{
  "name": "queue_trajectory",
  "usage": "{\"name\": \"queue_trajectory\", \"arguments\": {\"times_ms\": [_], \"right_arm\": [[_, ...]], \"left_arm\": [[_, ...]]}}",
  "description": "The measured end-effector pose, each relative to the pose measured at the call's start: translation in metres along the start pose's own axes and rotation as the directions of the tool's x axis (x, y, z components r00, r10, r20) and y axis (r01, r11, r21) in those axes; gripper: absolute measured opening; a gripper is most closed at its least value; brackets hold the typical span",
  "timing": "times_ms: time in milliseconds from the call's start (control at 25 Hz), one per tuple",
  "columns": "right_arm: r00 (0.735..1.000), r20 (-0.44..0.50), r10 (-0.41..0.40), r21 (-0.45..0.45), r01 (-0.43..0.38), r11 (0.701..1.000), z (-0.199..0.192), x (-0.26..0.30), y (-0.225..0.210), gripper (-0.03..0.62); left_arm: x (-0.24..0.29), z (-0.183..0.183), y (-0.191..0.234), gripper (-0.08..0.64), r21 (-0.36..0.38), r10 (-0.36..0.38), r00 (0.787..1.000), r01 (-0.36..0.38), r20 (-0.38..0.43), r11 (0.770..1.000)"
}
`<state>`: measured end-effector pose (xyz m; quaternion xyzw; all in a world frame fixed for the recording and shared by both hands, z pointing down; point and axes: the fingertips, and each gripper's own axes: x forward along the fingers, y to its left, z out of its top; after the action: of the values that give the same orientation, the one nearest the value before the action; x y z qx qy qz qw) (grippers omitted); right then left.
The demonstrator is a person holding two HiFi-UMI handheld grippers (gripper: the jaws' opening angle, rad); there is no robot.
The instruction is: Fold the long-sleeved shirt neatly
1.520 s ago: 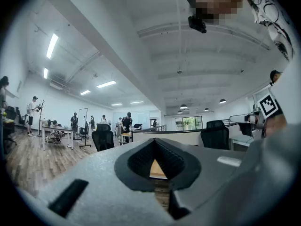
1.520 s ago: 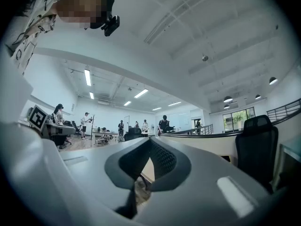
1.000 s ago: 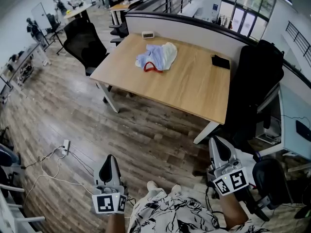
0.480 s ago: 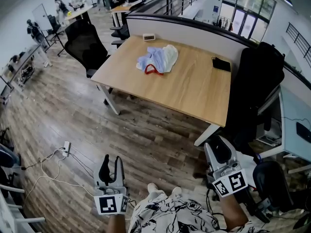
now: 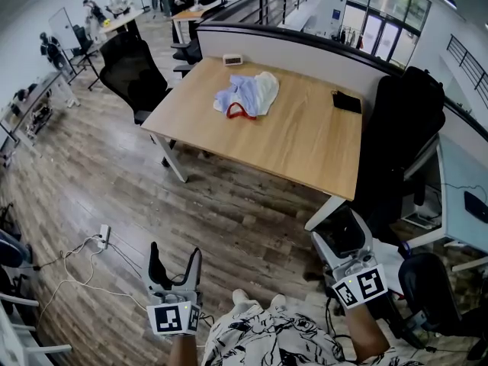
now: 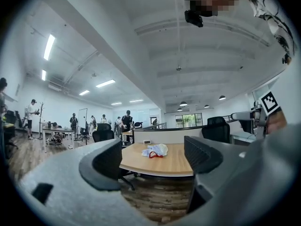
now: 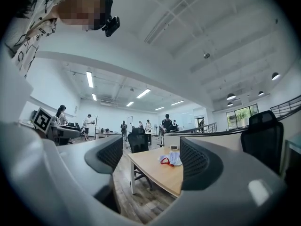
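Desk [image 5: 305, 136] holds shirt [image 5: 248, 94], prob. crumpled; L tool [image 5: 174, 254], R tool [image 5: 341, 231] level, jaws just opened, empty.

The shirt [image 5: 248, 94] lies far back on the table [image 5: 297, 139].

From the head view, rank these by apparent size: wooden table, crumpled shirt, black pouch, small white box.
1. wooden table
2. crumpled shirt
3. black pouch
4. small white box
The last two look close, and the box sits farther away.
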<state>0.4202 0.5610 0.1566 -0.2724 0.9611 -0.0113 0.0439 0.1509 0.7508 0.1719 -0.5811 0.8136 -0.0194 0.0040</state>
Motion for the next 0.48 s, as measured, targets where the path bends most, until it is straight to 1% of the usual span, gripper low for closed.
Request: {"name": "queue_trajectory", "arguments": {"times_ms": [120, 240, 360, 480], "right_arm": [[1.0, 0.008, -0.009, -0.002, 0.009, 1.0, -0.001, 0.004, 0.003, 0.383], [1.0, 0.021, -0.023, 0.003, 0.023, 1.0, -0.001, 0.012, 0.008, 0.416], [1.0, 0.014, -0.023, -0.005, 0.024, 1.0, -0.004, 0.023, 0.019, 0.439], [1.0, 0.004, -0.024, -0.012, 0.024, 1.0, -0.009, 0.032, 0.032, 0.471]], "left_arm": [[0.003, -0.003, 0.005, 0.408, -0.004, -0.008, 1.0, 0.008, 0.002, 1.0], [0.008, -0.004, 0.015, 0.423, -0.018, -0.018, 1.0, 0.018, 0.005, 1.0], [0.013, -0.007, 0.028, 0.471, -0.024, -0.031, 1.0, 0.031, 0.005, 0.999], [0.014, -0.012, 0.046, 0.521, -0.03, -0.022, 1.0, 0.022, 0.002, 0.999]]}}
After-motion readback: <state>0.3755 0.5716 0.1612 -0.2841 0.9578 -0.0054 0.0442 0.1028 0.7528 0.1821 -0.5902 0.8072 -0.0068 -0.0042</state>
